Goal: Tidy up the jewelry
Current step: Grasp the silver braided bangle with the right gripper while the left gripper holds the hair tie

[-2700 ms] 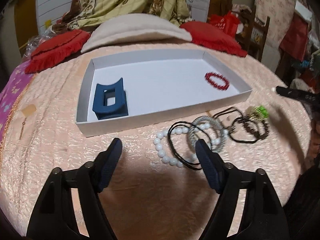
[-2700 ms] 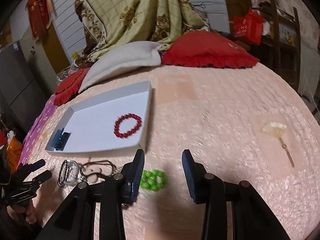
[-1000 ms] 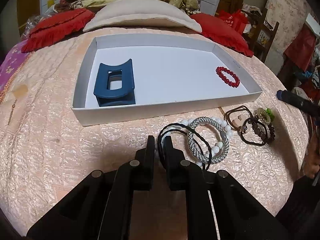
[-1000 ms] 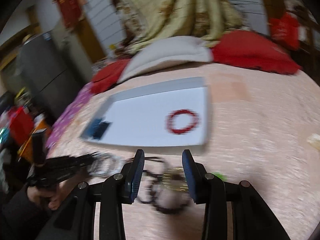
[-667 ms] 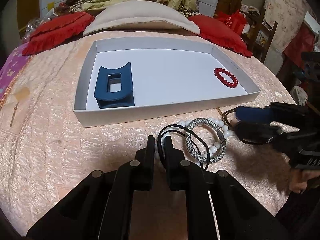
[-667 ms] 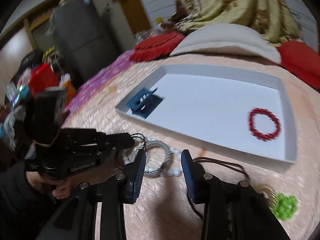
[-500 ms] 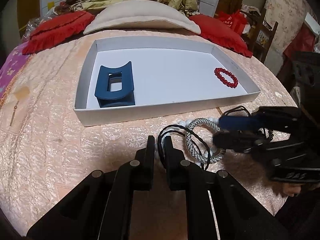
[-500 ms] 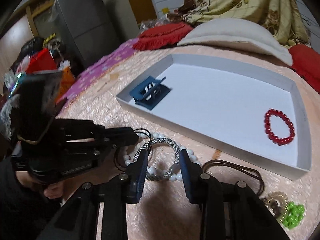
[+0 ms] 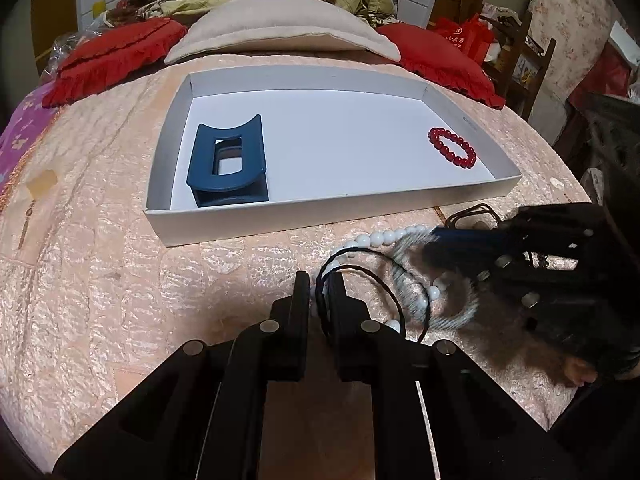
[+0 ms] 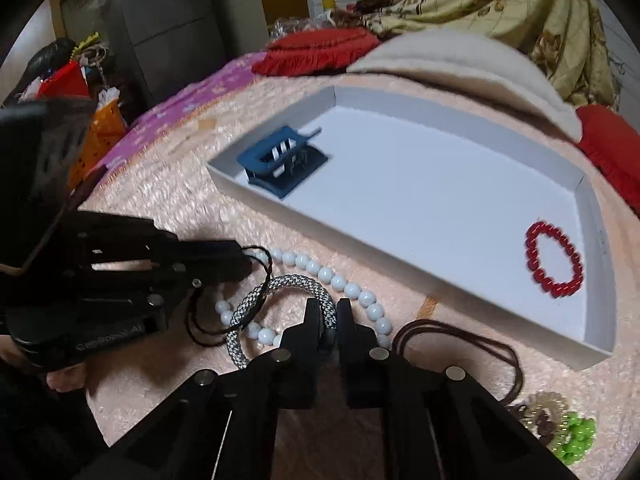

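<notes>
A white tray (image 9: 360,212) on the pink bedspread holds a blue hair claw (image 9: 227,162) at its left and a red bead bracelet (image 9: 453,147) at its right. In front of the tray lies a tangle: a black cord hair tie (image 9: 360,276), a grey braided bangle (image 10: 288,282) and a white bead bracelet (image 10: 340,282). My left gripper (image 9: 320,286) is shut on the black hair tie. My right gripper (image 10: 329,314) is shut on the grey braided bangle; it also shows in the left wrist view (image 9: 444,242), blurred.
Brown cord ties (image 10: 460,336), a gold piece and a green bead bracelet (image 10: 576,442) lie right of the tangle. Red cushions (image 9: 116,56) and a beige pillow (image 9: 280,28) line the far side. An orange basket (image 10: 94,140) stands left of the bed.
My right gripper has swung left from the green bracelet to the tangle and shut on the grey bangle. My left gripper, open 2.7 s ago, shut on the black hair tie and holds still.
</notes>
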